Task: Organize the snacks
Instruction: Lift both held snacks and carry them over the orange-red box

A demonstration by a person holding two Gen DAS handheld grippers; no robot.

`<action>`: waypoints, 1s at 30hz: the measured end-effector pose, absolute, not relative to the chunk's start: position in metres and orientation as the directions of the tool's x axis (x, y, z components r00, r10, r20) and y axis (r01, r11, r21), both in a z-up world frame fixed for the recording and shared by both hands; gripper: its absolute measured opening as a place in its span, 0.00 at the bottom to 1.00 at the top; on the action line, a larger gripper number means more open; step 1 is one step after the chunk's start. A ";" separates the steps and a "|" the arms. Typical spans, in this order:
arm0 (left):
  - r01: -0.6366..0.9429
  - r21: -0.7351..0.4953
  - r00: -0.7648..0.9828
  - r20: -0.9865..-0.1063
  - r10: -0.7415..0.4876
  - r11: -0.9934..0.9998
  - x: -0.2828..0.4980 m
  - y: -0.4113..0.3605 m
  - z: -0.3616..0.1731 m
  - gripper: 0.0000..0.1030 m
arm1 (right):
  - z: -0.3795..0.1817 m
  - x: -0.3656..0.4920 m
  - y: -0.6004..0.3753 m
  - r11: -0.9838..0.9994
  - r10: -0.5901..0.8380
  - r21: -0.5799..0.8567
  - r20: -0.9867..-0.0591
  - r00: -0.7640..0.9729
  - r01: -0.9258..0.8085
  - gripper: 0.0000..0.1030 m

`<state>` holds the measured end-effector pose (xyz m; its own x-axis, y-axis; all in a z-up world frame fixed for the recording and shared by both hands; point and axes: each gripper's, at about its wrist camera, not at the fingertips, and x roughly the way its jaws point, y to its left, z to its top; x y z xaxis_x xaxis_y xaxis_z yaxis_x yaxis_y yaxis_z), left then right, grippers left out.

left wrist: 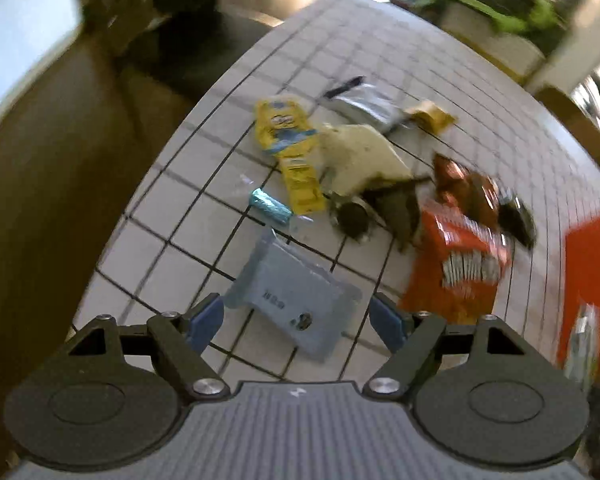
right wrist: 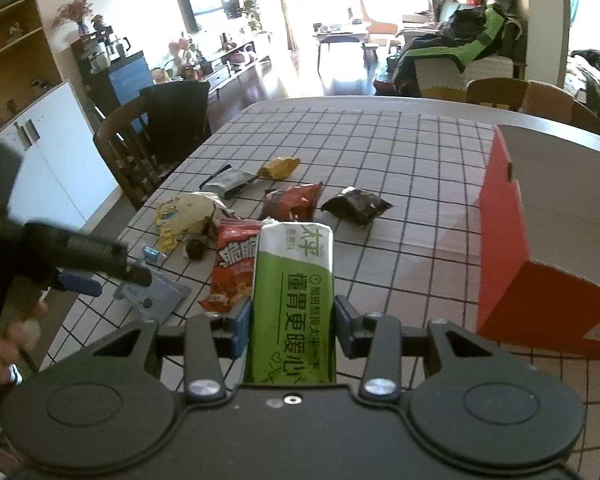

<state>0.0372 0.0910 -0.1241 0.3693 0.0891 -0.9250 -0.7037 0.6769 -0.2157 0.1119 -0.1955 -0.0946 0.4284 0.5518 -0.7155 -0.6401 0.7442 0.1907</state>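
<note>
Right tongs (right wrist: 288, 320) grip a glossy green and white packet (right wrist: 292, 300) between blue pads; it stands upright and carries Chinese writing. Left tongs (left wrist: 296, 320) are spread wide with nothing between them, just above a flat grey-blue packet (left wrist: 296, 300) near the left edge of the surface (right wrist: 400, 152), which has a white cloth with a black grid. Crinkled snack bags lie in the middle: one red (right wrist: 236, 268), one black (right wrist: 356, 204), one yellow (left wrist: 288, 148). An open orange box (right wrist: 548, 248) stands at right, with free cloth between.
</note>
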 end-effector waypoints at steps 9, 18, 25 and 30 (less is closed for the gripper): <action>-0.870 -0.138 0.237 -0.959 0.155 0.474 0.056 0.099 -0.145 0.78 | -0.096 0.125 -0.202 0.731 0.565 0.190 -0.708 0.424 -0.656 0.40; -0.915 -0.030 0.117 -0.974 0.193 0.403 0.071 0.097 -0.161 0.77 | -0.099 0.135 -0.217 0.744 0.560 0.201 -0.708 0.430 -0.637 0.40; -0.916 0.003 0.090 -0.973 0.214 0.401 0.071 0.096 -0.161 0.55 | -0.100 0.137 -0.225 0.753 0.555 0.208 -0.710 0.434 -0.624 0.40; -0.904 -0.016 0.120 -0.969 0.218 0.427 0.064 0.097 -0.156 0.46 | -0.101 0.137 -0.224 0.758 0.552 0.208 -0.710 0.438 -0.618 0.40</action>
